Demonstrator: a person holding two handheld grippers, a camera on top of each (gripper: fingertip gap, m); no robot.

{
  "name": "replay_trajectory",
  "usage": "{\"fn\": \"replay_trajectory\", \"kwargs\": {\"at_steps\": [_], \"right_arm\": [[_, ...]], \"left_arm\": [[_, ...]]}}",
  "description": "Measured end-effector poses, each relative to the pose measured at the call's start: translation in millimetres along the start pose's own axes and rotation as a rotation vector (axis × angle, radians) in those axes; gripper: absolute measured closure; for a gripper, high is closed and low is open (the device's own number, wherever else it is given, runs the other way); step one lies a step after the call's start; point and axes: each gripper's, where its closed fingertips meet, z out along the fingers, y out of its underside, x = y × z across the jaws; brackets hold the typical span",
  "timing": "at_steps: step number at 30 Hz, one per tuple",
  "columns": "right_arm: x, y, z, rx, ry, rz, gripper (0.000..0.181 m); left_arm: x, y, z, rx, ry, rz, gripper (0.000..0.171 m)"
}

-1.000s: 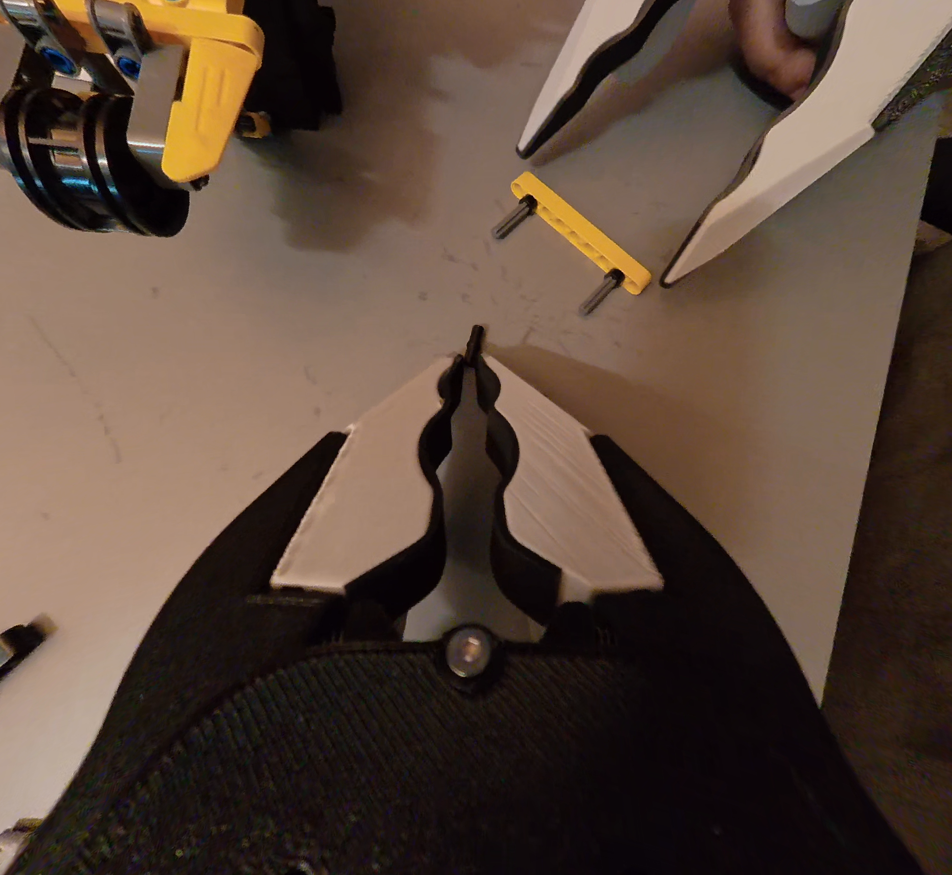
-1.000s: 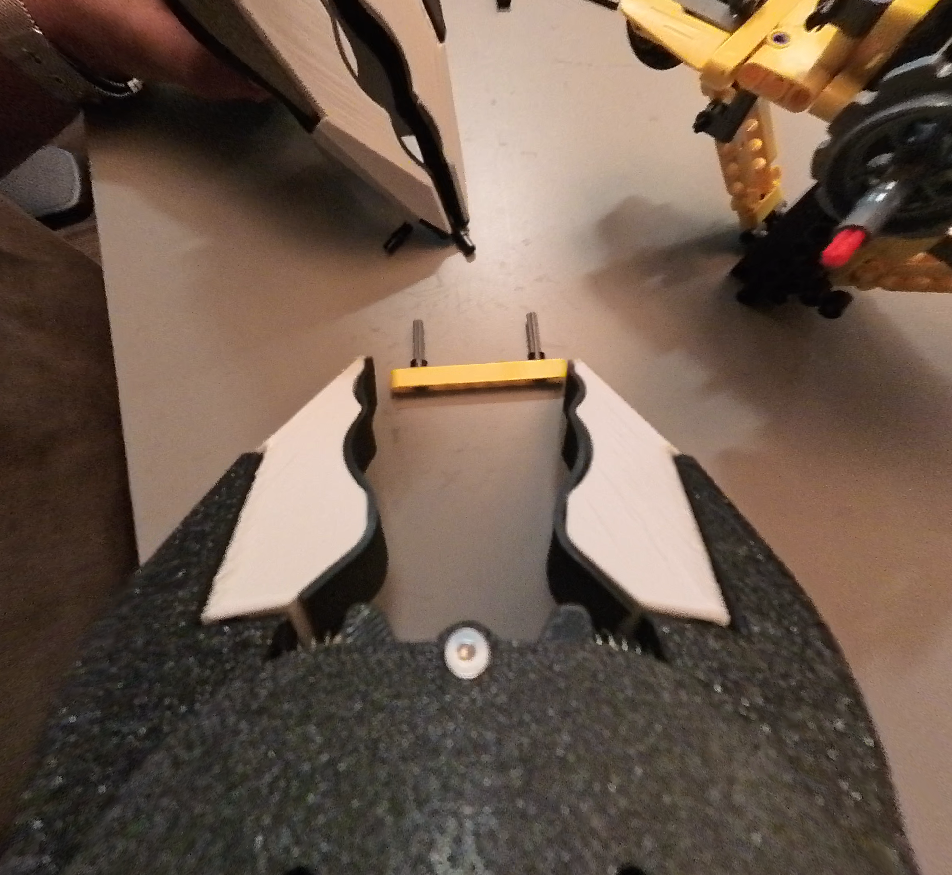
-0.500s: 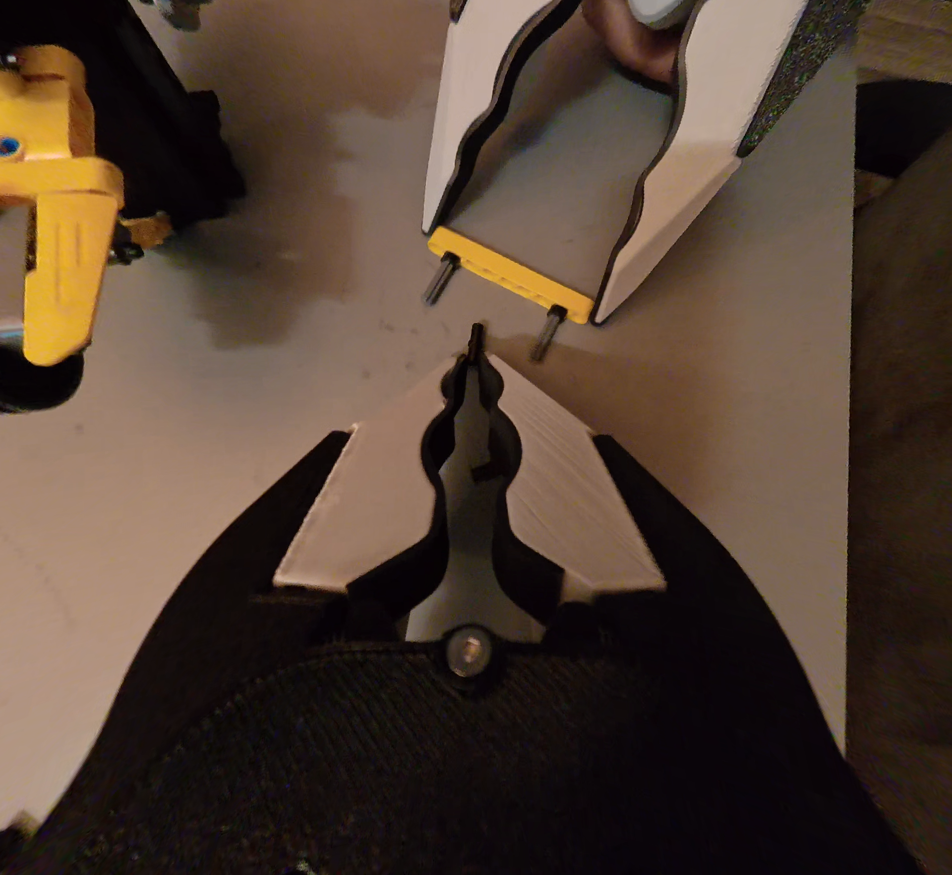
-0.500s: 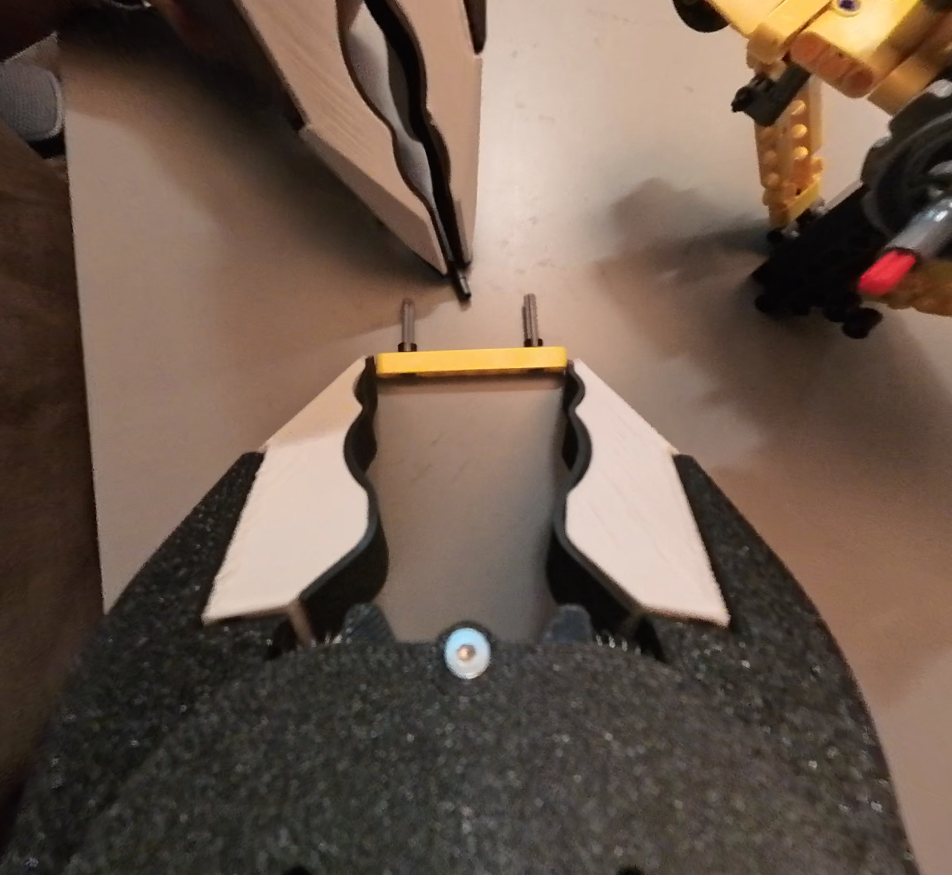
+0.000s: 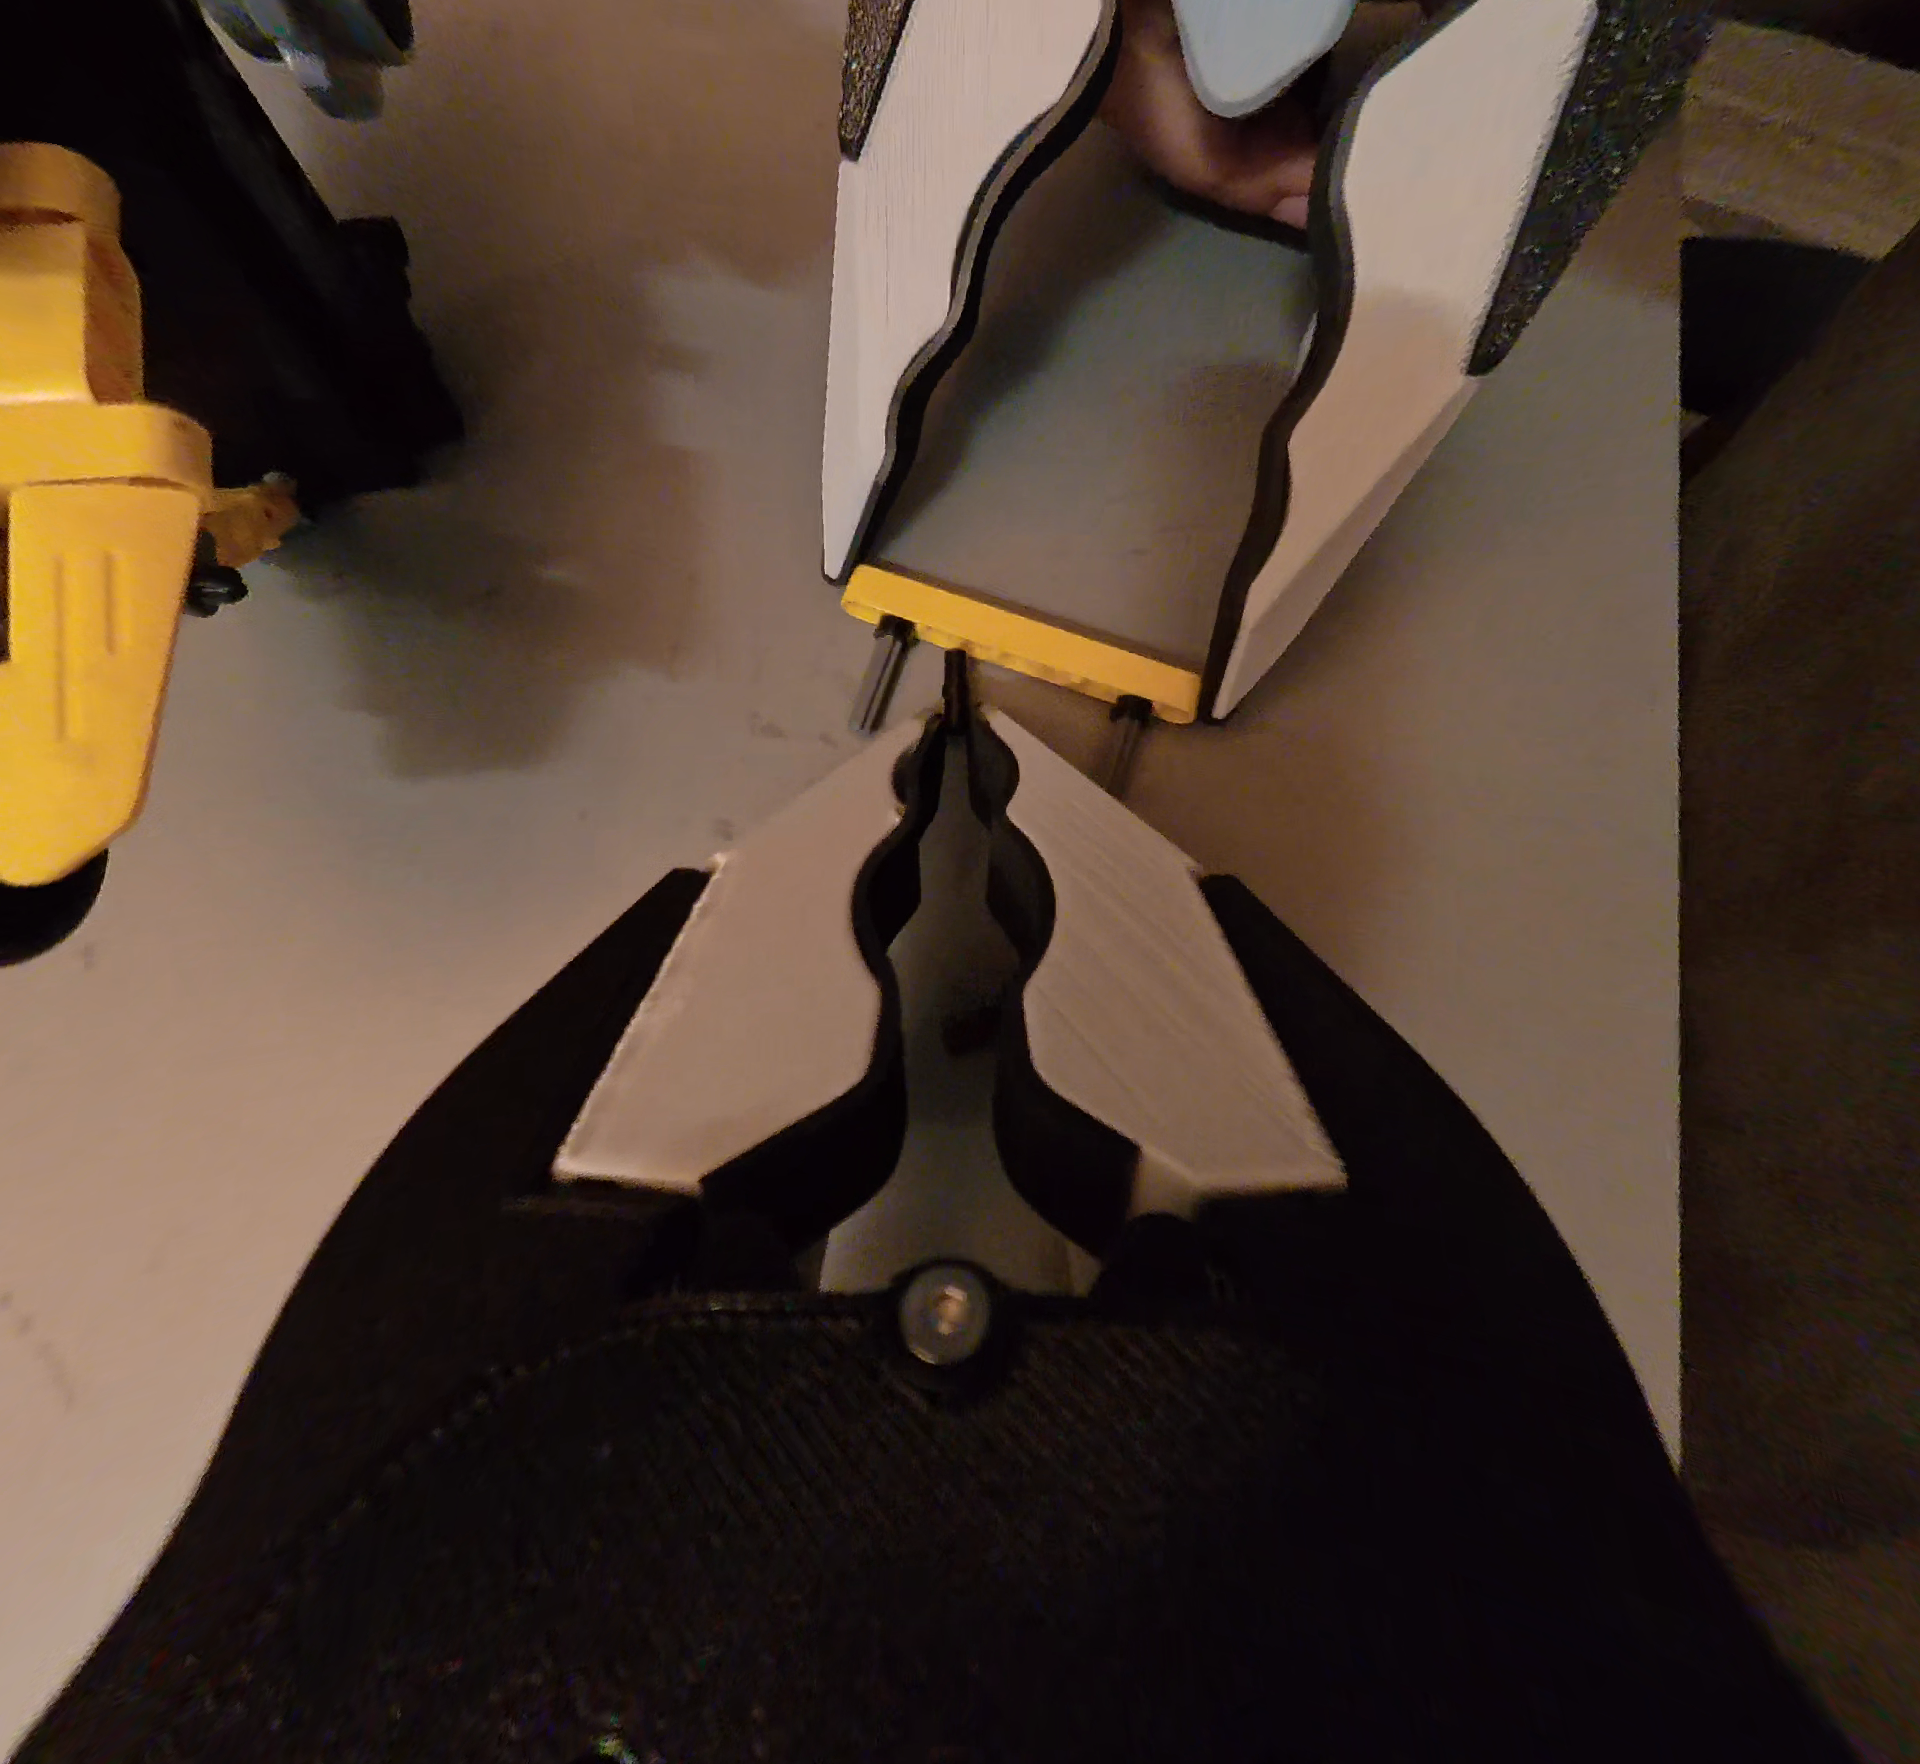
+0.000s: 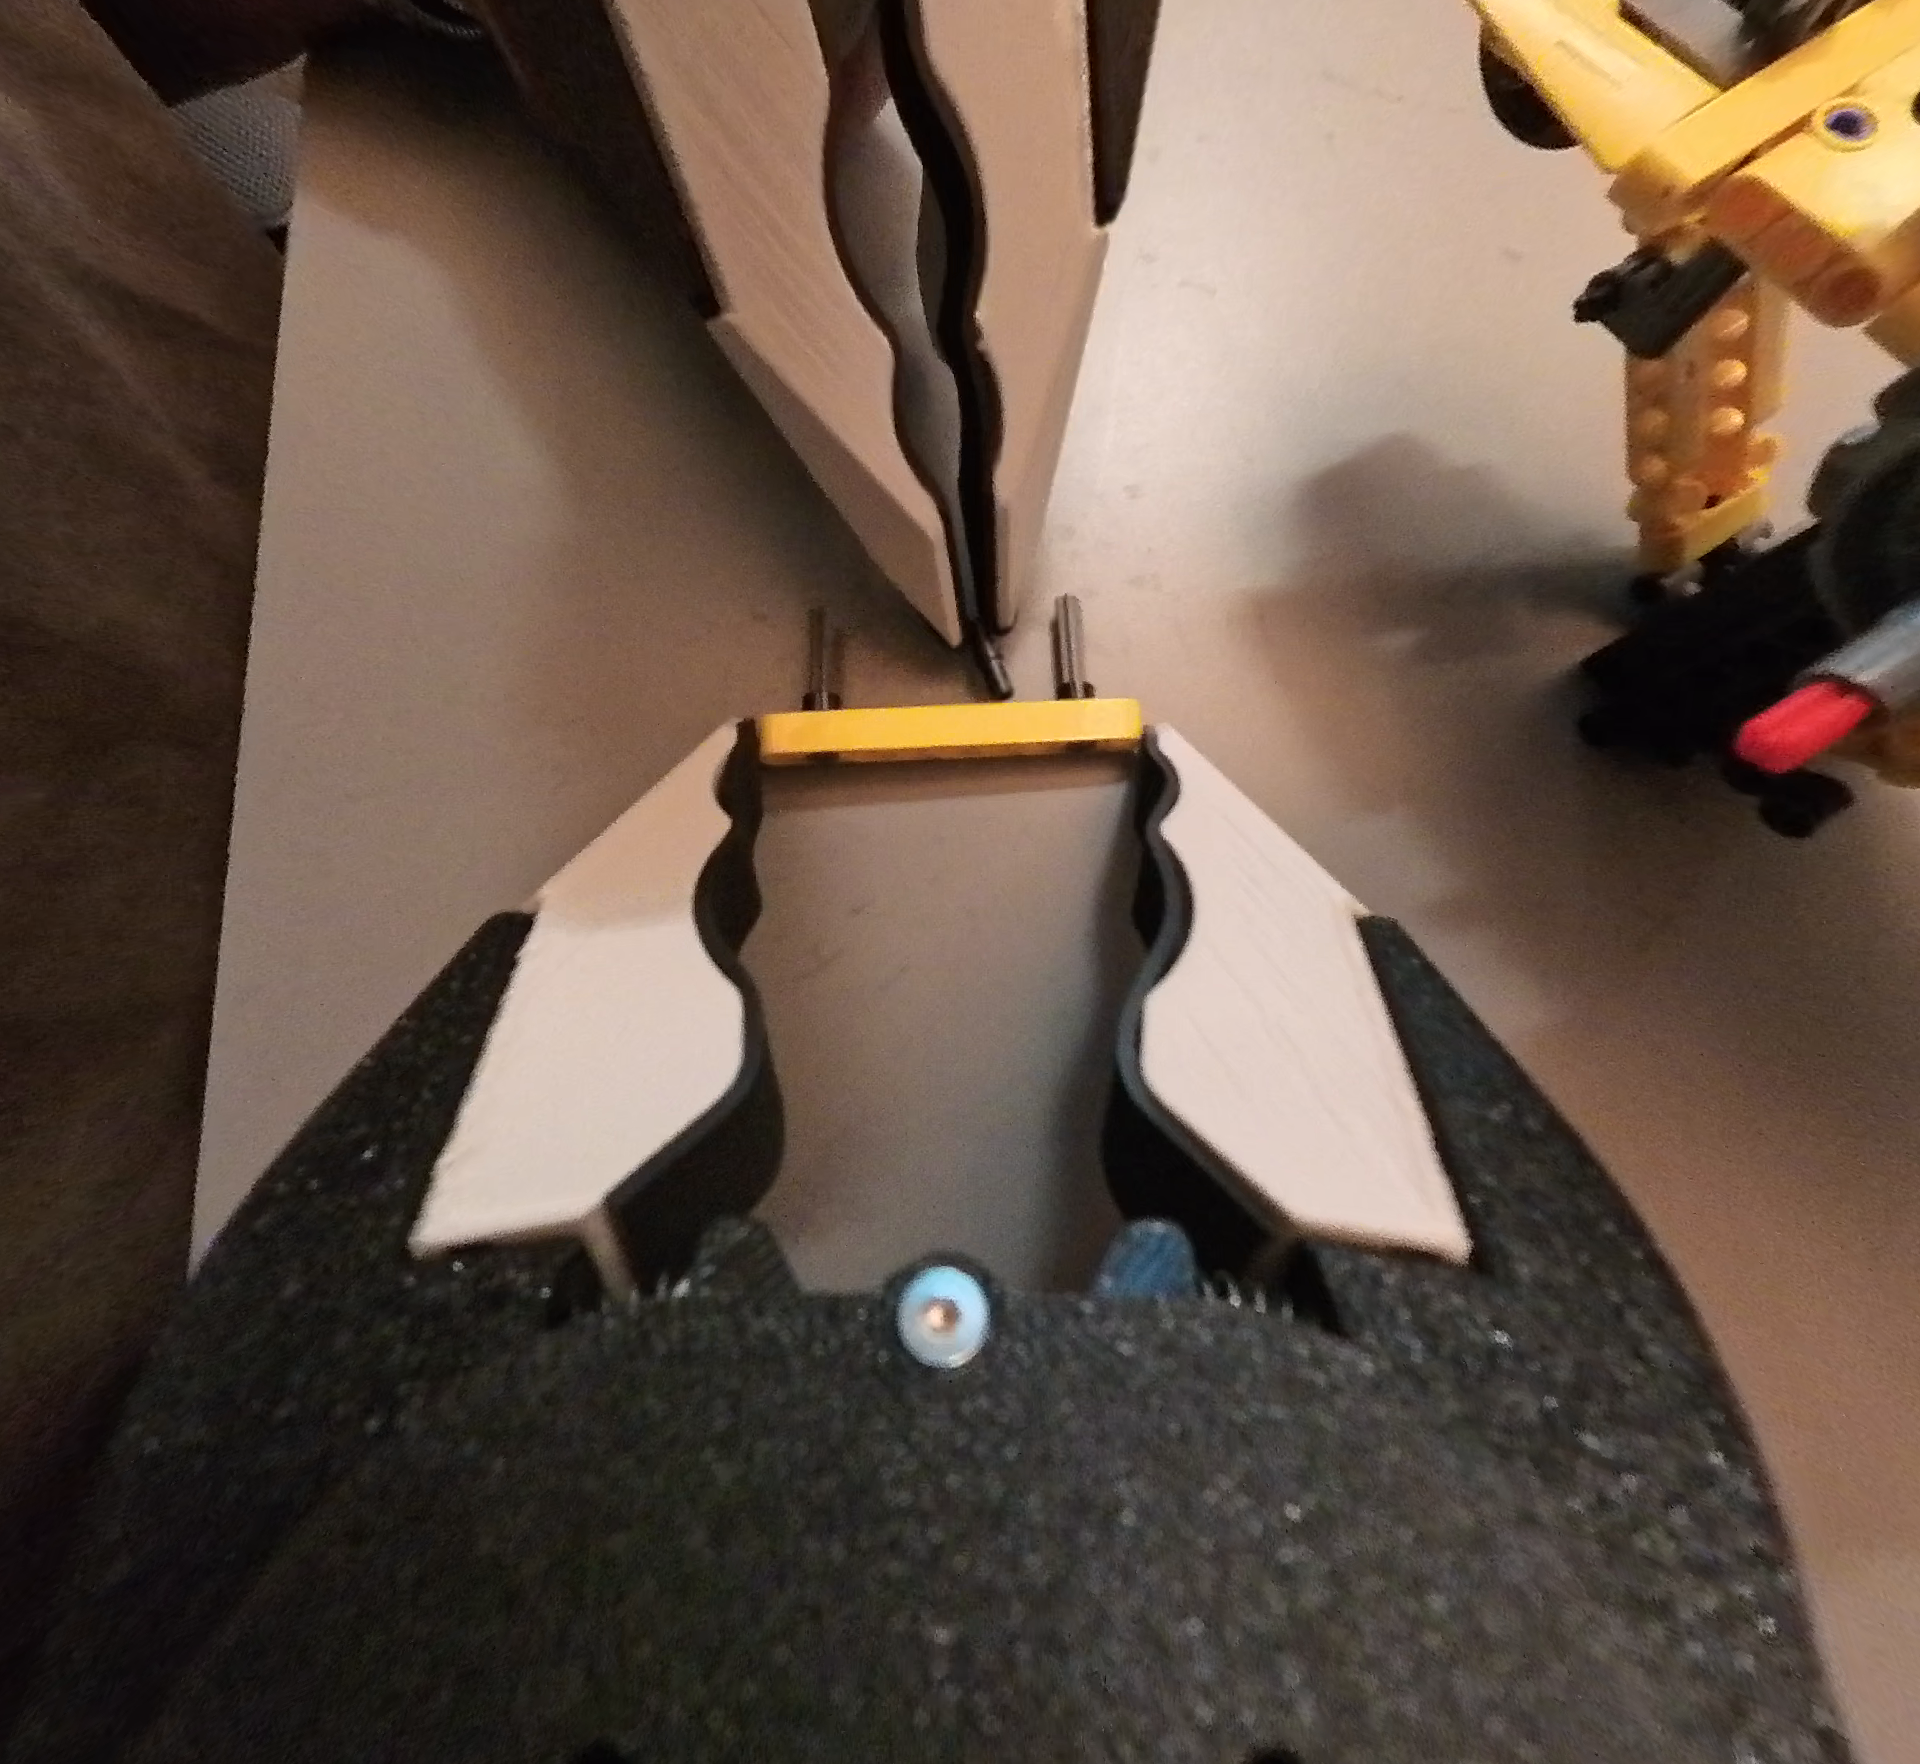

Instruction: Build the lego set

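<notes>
- Since a second ago, my two grippers have closed the distance: the yellow beam (image 5: 1023,642) that lay loose on the table (image 5: 520,883) now sits between my right gripper's (image 6: 951,735) fingertips, and the pin tip has come right up to the beam's face.
- My left gripper (image 5: 954,725) has its jaws clenched on a thin black pin (image 5: 952,684), which pokes out past the fingertips.
- From the right wrist view, that pin (image 6: 992,665) points at the beam's (image 6: 951,729) long side, between the two dark axles (image 6: 1068,644) sticking out of it; I cannot tell whether it has entered a hole.
- My right gripper's jaws are spread wide but grasping the beam by its two ends, just above the table near its edge.
- Off to the side stands a yellow and black brick-built model (image 6: 1704,187) with a red-tipped grey axle (image 6: 1808,727), well apart from both grippers.
- A hand (image 5: 1195,135) shows behind my right gripper.
</notes>
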Motion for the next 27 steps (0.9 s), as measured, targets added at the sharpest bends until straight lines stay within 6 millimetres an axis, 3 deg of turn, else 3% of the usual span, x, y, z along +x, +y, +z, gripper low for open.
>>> {"fn": "replay_trajectory", "kwargs": {"at_steps": [27], "right_arm": [[-0.8,2.4,-2.7,-0.003,-0.075,-0.037,0.109]], "left_arm": [[-3.4,-6.0,4.9,-0.007,0.063,0.039,0.171]]}}
